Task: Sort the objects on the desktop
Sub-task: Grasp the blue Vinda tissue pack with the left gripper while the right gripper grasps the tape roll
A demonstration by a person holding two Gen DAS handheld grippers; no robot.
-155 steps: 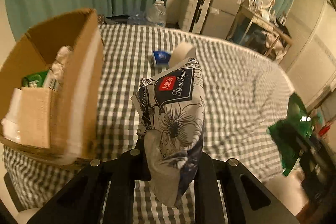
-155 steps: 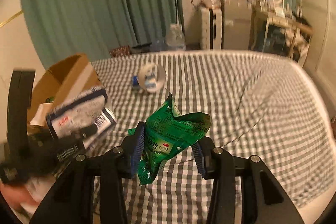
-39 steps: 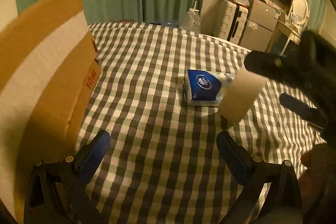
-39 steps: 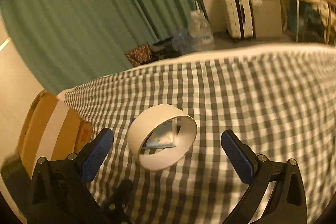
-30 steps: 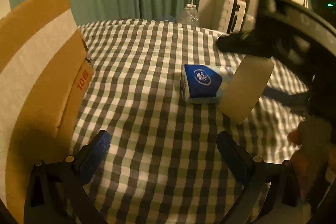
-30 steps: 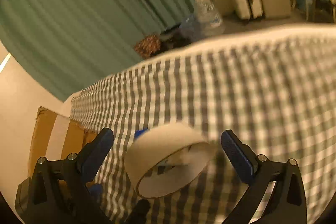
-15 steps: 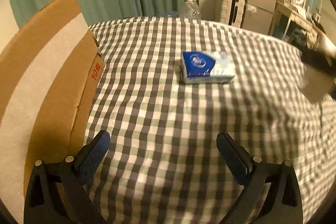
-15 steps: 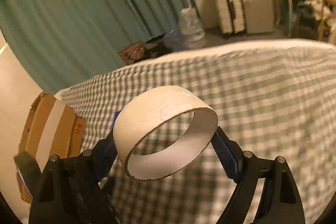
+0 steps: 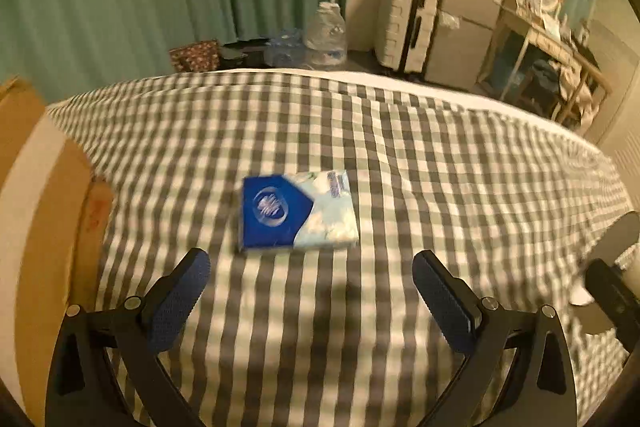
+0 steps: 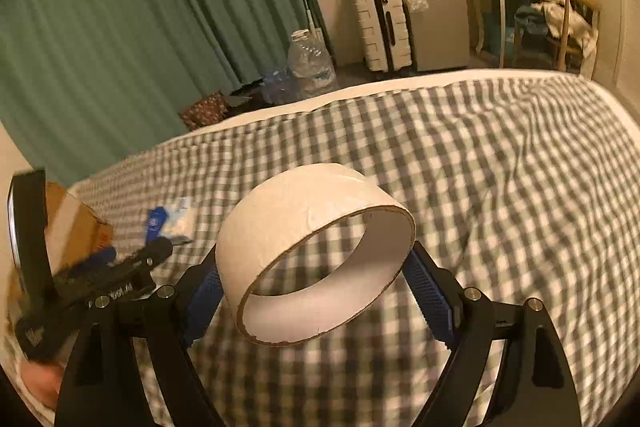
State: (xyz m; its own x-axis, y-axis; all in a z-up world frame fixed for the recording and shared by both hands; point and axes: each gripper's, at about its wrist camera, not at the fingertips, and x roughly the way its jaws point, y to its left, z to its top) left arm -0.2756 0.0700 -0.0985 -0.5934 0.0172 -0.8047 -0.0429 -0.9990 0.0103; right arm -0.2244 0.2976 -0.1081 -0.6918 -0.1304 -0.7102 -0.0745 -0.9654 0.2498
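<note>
- The right gripper (image 10: 316, 279) has just gone from standing wide around the cardboard ring (image 10: 316, 251) to clamping it: both blue pads now press on the ring's outer wall, one on each side, and the ring hangs clear of the checked cloth (image 10: 500, 167), tilted, its open mouth facing the camera.
- A second ago that ring stood on the cloth right beside the blue tissue pack (image 9: 298, 213) — now the pack lies alone near the middle of the desk.
- The left gripper (image 9: 310, 301) has swung to face the pack squarely; its jaws stand wide with nothing between them, pads short of the pack's near edge and not touching it.
- What this means, as I judge it: the ring is secured and ready to be carried to the cardboard box (image 9: 36, 211) at the left edge of the desk, while the pack is the left hand's next pick.
- Count on the desk: one cardboard ring (held, in the air), one blue tissue pack (lying flat), one cardboard box (at the left edge, what it holds hidden from here).
- Count of tools: two grippers — one loaded, one empty; in the right wrist view the left one shows as a dark blurred shape at the lower left, between the box and the pack.
- No other loose item shows on the cloth, so these two look like the last ones to sort.
</note>
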